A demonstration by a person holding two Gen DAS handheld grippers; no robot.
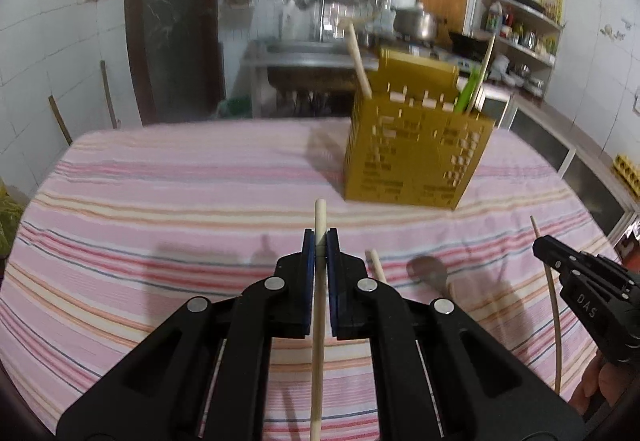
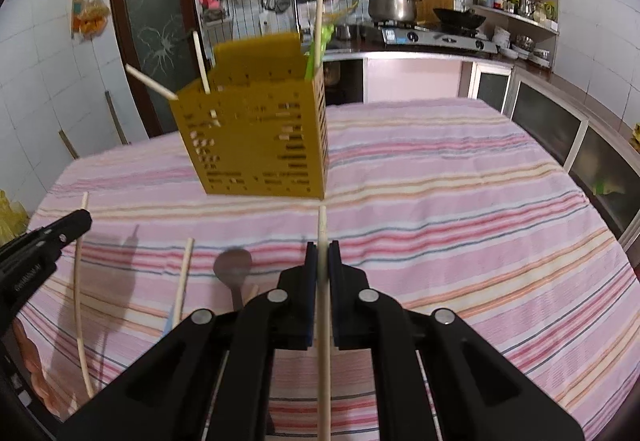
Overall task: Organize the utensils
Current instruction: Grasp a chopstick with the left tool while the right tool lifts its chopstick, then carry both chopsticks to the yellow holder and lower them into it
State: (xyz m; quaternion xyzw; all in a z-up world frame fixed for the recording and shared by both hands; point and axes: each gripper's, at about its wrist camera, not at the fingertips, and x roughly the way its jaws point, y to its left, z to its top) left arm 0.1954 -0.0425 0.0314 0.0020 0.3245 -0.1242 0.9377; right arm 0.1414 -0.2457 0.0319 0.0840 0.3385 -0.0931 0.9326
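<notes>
A yellow perforated utensil holder (image 1: 416,153) stands on the striped tablecloth, also in the right wrist view (image 2: 256,129), with wooden sticks and a green utensil in it. My left gripper (image 1: 320,241) is shut on a wooden chopstick (image 1: 318,321), held above the cloth short of the holder. My right gripper (image 2: 322,253) is shut on another wooden chopstick (image 2: 325,321). A dark wooden spoon (image 1: 430,273) and a loose chopstick (image 1: 376,265) lie on the cloth between the grippers; they also show in the right wrist view: the spoon (image 2: 234,273), the chopstick (image 2: 182,285).
The table (image 2: 460,201) has a pink striped cloth. Behind it are a sink (image 1: 304,61), a stove with pots (image 2: 420,29), shelves (image 2: 516,1) and low cabinets (image 2: 560,129) on the right. The right gripper shows at the left view's right edge (image 1: 538,243).
</notes>
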